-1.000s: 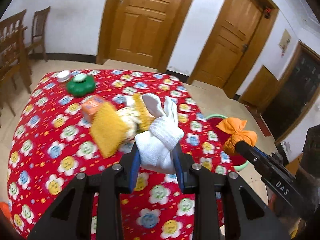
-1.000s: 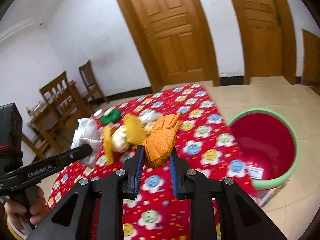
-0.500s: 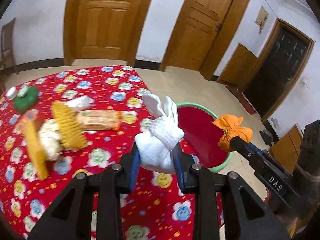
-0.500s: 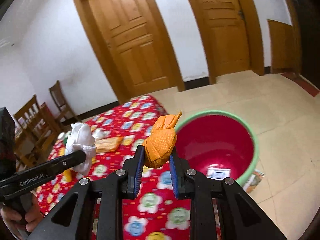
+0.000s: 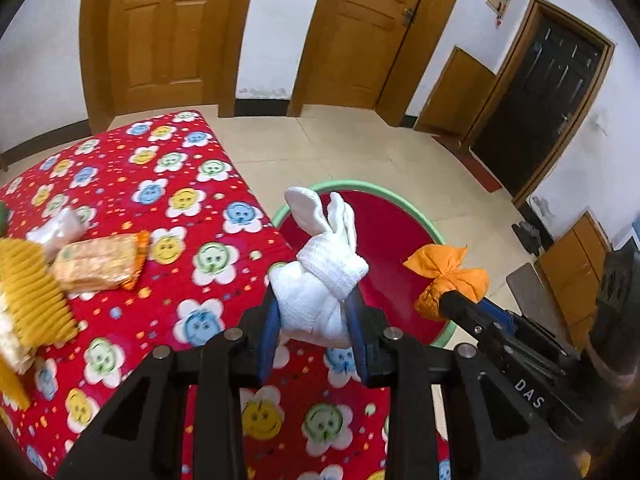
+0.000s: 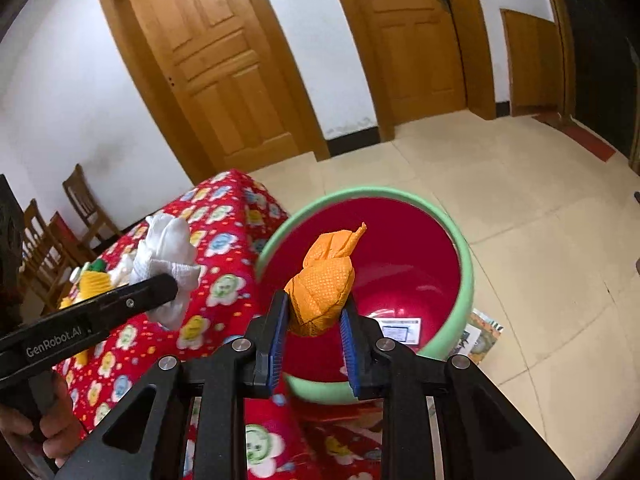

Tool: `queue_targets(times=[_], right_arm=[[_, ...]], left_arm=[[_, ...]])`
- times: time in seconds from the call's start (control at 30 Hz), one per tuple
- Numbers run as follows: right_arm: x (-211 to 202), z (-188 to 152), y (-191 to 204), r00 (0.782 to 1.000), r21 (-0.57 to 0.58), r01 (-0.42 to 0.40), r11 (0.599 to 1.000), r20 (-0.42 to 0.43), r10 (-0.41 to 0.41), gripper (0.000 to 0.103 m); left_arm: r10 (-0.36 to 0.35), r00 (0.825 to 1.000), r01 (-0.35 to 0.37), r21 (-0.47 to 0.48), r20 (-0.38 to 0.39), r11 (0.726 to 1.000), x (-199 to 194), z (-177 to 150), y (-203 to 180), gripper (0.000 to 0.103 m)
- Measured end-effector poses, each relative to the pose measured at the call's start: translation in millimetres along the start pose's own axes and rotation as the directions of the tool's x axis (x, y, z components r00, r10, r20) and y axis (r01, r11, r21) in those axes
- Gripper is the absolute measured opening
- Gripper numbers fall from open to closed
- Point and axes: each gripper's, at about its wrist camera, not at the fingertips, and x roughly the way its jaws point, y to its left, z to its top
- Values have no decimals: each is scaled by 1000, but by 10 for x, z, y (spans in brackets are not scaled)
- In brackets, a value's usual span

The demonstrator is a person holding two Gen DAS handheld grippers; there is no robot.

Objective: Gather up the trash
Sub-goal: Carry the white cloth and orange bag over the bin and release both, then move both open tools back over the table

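My left gripper (image 5: 314,312) is shut on a white knotted cloth bundle (image 5: 320,280), held over the table's right edge beside the bin. The right gripper (image 6: 314,316) holds an orange knotted cloth bundle (image 6: 324,284) between its blue pads, which still touch it while the jaws are opening. It hangs above the red bin with a green rim (image 6: 464,264), which stands on the floor against the table. In the left wrist view the orange bundle (image 5: 452,276) sits at the right gripper's tip (image 5: 444,300), over the bin's rim (image 5: 360,184). A hand grips the left gripper's handle.
The table wears a red flowered cloth (image 5: 160,184) with a snack packet (image 5: 100,260) and a yellow ribbed item (image 5: 32,292) at its left. A white label (image 6: 400,328) lies in the bin, printed paper (image 6: 480,332) beside it. Wooden chairs (image 6: 80,204) stand behind the table.
Both grippers swung right and slightly down, from over the table's middle to its edge, each carrying its bundle. The bin came to lie under the orange bundle.
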Motion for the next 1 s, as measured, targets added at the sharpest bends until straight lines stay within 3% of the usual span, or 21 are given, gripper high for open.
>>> queue_targets(times=[0.43,0.5,0.67,1.0], right_arm=[[127,-35,-304,1000,53,12,998,-15,-12,30],[91,-43,-337,1000,64,12,998,-10,-11,30],[38,-19,-379,1000,73,13,997,6,-14,30],[-76,4,-310,1000,61,1,998,25,-2,34]], left_arm=[[-13,999,14,22,-49,1000,404,58,-118,31],[-10,999,11,24,-43,1000,410,71,-130,39],[-6,1000,6,17,-23,1000,377,96,-120,46],[13,1000,-13,-5,13,1000,63,87,-51,47]])
